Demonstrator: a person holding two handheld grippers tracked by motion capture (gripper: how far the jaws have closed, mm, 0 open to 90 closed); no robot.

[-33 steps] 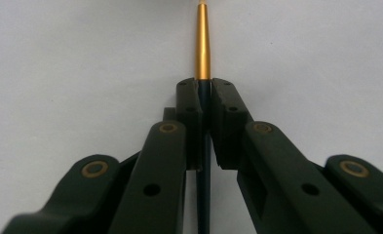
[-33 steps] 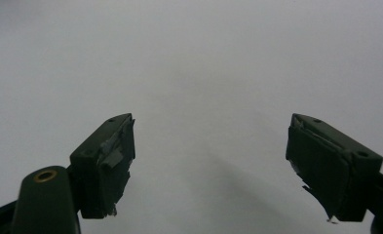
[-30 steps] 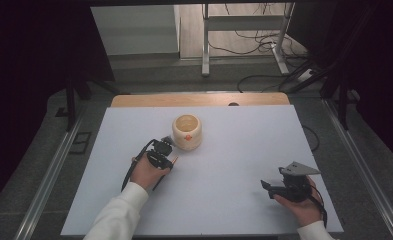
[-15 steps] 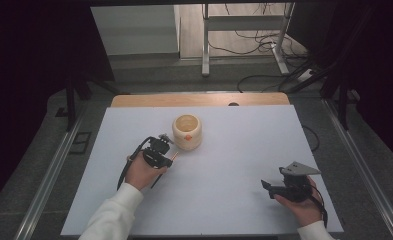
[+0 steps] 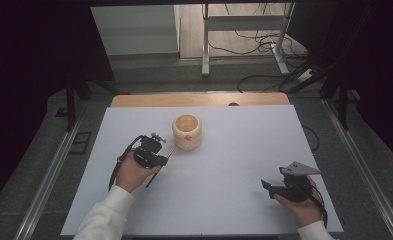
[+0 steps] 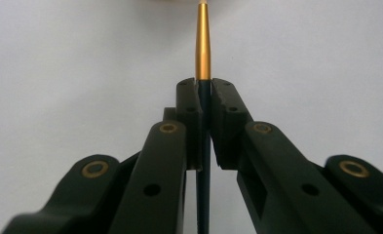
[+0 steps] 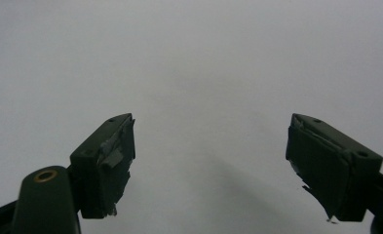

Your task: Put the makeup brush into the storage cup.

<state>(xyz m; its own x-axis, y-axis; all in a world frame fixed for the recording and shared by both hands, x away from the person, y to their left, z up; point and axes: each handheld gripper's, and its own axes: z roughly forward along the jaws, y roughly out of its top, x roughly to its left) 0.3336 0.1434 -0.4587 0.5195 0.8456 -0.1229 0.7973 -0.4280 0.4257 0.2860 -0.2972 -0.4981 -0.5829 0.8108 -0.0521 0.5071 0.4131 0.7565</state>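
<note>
A cream, round cup with a small orange mark on its side stands on the white table, back of centre. My left gripper is just left of and in front of the cup, shut on a thin pen with a gold front section and a dark barrel. The pen's tip points toward the cup's base. In the left gripper view the pads clamp the dark barrel. My right gripper rests at the front right, jaws wide apart over bare table, nothing between its fingertips.
A wooden strip runs along the table's far edge. Metal rails flank both sides. A desk frame and cables lie on the floor beyond.
My left gripper has drawn back toward the front left, away from the cup, with the pen in it. The right gripper has hardly moved.
</note>
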